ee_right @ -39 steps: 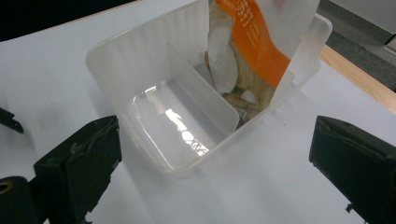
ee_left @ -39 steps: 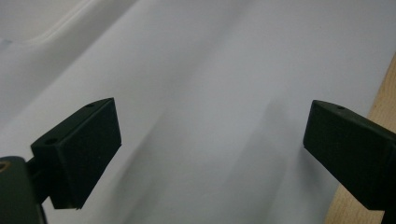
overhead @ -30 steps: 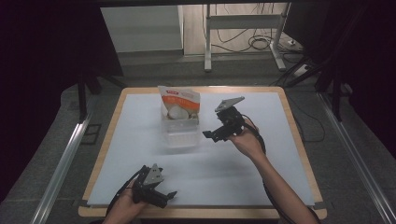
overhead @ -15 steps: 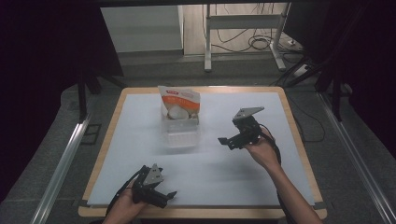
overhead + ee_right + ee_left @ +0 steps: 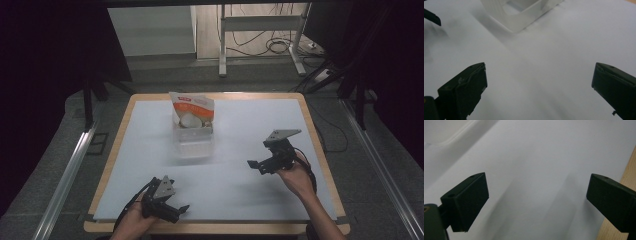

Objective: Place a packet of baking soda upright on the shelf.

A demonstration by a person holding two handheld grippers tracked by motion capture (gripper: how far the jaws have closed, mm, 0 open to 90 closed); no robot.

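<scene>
A clear plastic container point(image 5: 194, 140) stands mid-table, its corner also in the right gripper view point(image 5: 524, 15). An orange-and-white bag point(image 5: 192, 111) with pale round items leans in its far end. My right gripper point(image 5: 257, 166) hovers right of the container, open and empty; its jaws spread wide over bare white surface point(image 5: 539, 82). My left gripper point(image 5: 177, 210) rests near the front edge at the left, open with nothing between its jaws point(image 5: 536, 200).
The white mat point(image 5: 240, 125) covers a wooden table whose edge point(image 5: 624, 175) runs close beside the left gripper. A metal rail point(image 5: 65, 175) lies along the left side. Cables and a frame leg point(image 5: 280, 45) lie on the floor behind.
My right gripper has pulled back from the container, moving right and toward the front. The left gripper has stayed in place.
</scene>
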